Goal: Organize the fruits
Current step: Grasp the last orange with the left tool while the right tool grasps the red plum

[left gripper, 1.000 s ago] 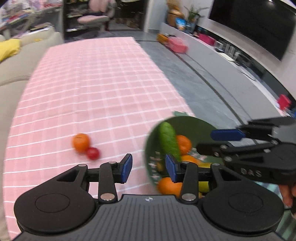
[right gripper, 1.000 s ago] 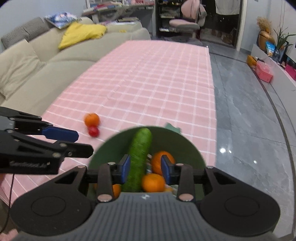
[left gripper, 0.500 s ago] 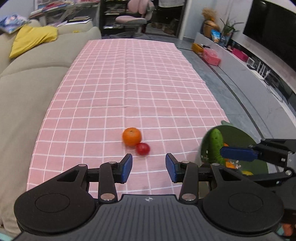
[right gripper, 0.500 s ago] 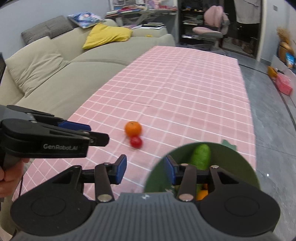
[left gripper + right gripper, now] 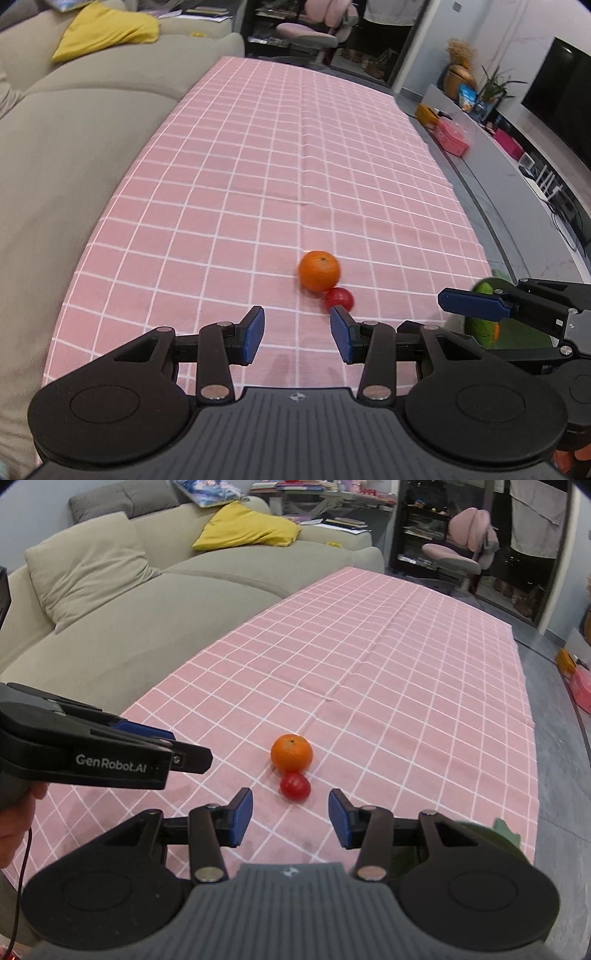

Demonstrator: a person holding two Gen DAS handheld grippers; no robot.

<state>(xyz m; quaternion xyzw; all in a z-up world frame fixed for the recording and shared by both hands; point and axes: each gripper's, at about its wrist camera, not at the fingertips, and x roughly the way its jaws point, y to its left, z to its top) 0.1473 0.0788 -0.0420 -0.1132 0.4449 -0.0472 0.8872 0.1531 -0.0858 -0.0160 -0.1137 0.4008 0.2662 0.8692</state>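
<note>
An orange and a small red tomato lie touching on the pink checked tablecloth; they also show in the right wrist view, orange and tomato. My left gripper is open and empty, just short of the tomato. My right gripper is open and empty, with the tomato just ahead between its fingers. A green bowl holding a cucumber sits at the right, mostly hidden behind the right gripper.
A beige sofa with a yellow cushion runs along the table's left side. The table's right edge drops to a grey floor. A TV bench and a pink chair stand beyond.
Both grippers have swung left from over the bowl toward the orange and tomato. The right gripper's jaws have opened wider. The bowl has slid to the right edge of both views.
</note>
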